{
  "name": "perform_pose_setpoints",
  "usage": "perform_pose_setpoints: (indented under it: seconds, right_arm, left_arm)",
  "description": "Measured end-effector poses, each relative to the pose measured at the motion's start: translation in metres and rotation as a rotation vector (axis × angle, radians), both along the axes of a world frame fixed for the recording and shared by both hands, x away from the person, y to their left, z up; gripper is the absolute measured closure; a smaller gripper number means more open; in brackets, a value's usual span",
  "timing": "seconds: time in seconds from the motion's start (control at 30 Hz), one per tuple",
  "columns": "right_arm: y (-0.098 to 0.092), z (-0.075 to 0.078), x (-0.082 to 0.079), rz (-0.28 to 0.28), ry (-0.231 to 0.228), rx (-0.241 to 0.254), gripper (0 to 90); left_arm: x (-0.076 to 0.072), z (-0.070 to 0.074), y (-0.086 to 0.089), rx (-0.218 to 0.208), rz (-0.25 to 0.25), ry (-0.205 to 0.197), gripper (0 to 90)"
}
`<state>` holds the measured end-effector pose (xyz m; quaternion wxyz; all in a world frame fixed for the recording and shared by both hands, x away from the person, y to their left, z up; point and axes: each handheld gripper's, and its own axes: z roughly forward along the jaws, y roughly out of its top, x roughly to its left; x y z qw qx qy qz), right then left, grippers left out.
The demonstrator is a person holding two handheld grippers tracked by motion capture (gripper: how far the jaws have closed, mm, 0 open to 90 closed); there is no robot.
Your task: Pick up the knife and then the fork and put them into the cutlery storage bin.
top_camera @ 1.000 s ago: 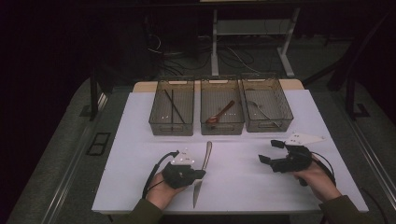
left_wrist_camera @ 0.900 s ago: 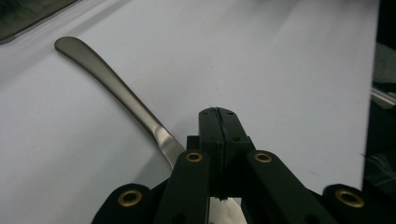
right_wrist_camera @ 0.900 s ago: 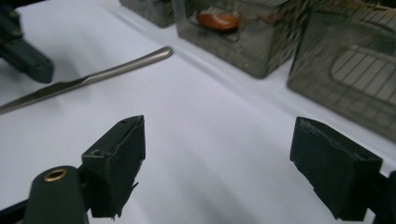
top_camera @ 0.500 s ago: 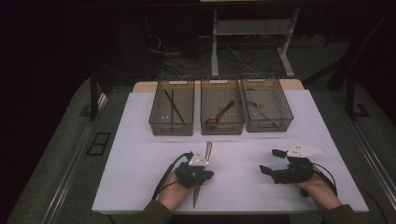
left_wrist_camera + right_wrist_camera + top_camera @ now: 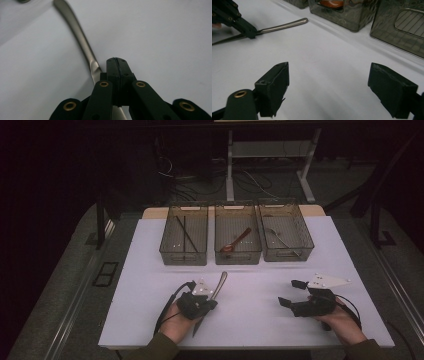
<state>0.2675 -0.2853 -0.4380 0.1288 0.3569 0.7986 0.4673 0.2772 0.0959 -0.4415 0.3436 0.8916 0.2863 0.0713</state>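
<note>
the left gripper has its black jaws squeezed tight on a long shiny metal table knife. in the left gripper view the jaws pinch the knife near where the handle meets the blade, and no gap shows between them. the knife sits low over the white table, near the front, with its round handle end pointing toward the bins. i cannot tell if it touches the table or is lifted a tiny bit.

the right gripper waits off to the side with its jaws wide apart and nothing in them.

at the back stand three see-through grey plastic bins in a row. the left bin has thin dark sticks, the middle bin has a red-brown spoon, and the right bin has some silver cutlery.

the step looks like this: the knife is grabbed, and now it has to go to a bin. i think the right bin fits best. next, the left hand should lift the knife, carry it over that bin wall, and only let go inside.
</note>
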Motion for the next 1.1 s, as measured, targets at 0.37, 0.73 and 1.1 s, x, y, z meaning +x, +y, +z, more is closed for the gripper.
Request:
perform_pose_setpoints:
  seconds: [0.37,0.73,1.1]
  right_arm:
    - [0.001,-0.001,0.0,0.01,0.001,-0.004,16.7]
    - [0.0,-0.001,0.001,0.007,0.001,-0.002,16.7]
    - [-0.001,-0.001,0.001,0.005,0.005,0.001,16.7]
  left_arm:
    - [0.014,0.006,0.04,-0.023,0.11,-0.006,88.8]
    - [0.023,0.002,0.01,-0.092,0.148,-0.005,63.5]
    - [0.029,-0.005,0.005,-0.053,0.136,-0.001,72.3]
